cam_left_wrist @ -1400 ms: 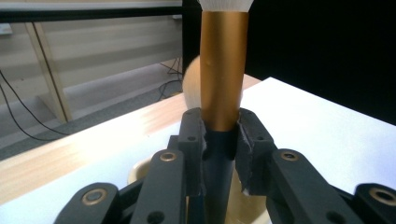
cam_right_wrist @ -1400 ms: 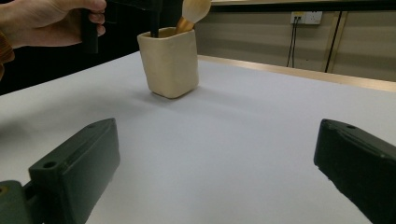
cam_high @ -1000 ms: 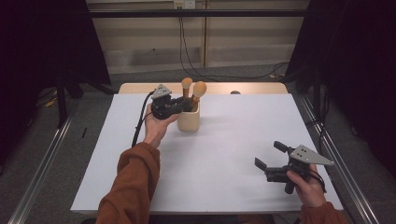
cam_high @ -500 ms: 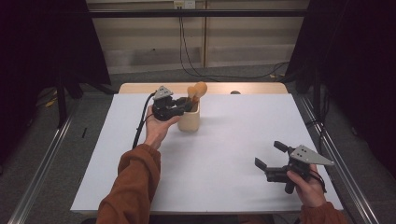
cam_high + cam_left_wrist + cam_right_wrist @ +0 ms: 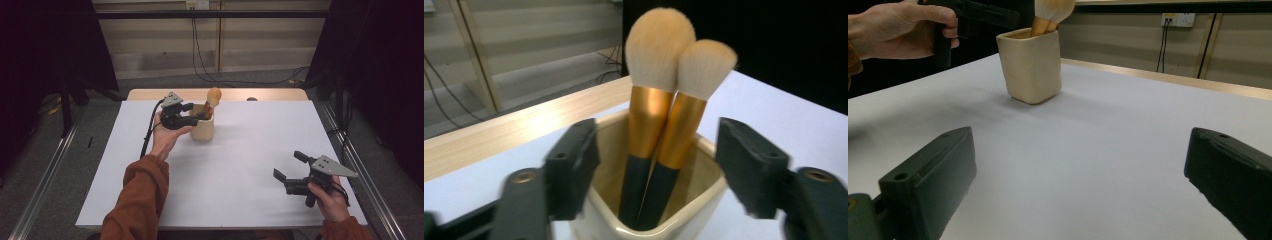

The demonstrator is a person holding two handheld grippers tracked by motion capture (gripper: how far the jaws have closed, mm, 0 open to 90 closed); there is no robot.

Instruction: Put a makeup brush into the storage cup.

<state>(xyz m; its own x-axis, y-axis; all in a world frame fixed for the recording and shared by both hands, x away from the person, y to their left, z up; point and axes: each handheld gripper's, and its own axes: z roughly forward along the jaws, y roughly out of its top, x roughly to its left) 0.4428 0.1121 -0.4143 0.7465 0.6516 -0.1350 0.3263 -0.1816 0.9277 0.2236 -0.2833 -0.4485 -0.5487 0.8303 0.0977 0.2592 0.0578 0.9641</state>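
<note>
Looking down from the high view, I see my left tongs [image 5: 196,114] held at the rim of the cream, square-sided ceramic cup [image 5: 202,130], which stands on the white table [image 5: 240,150] toward its far edge, left of centre. Through the left gripper view, two makeup brushes stand side by side in that cup, touching each other: the larger brush with the pale round head, gold ferrule and dark handle [image 5: 650,105], and the smaller one of the same make [image 5: 686,115] just to its right. My left tongs have just been opening; their jaws now stand apart on either side of the cup, with the brushes between them but clear of both pads. Both brush handles rest inside the cup, leaning slightly.

My right tongs [image 5: 290,167] hover over the near right part of the table, well apart from the cup, jaws spread wide with nothing between them. From the right gripper view, the cup sits far ahead, with the left hand [image 5: 895,30] beside it.
</note>
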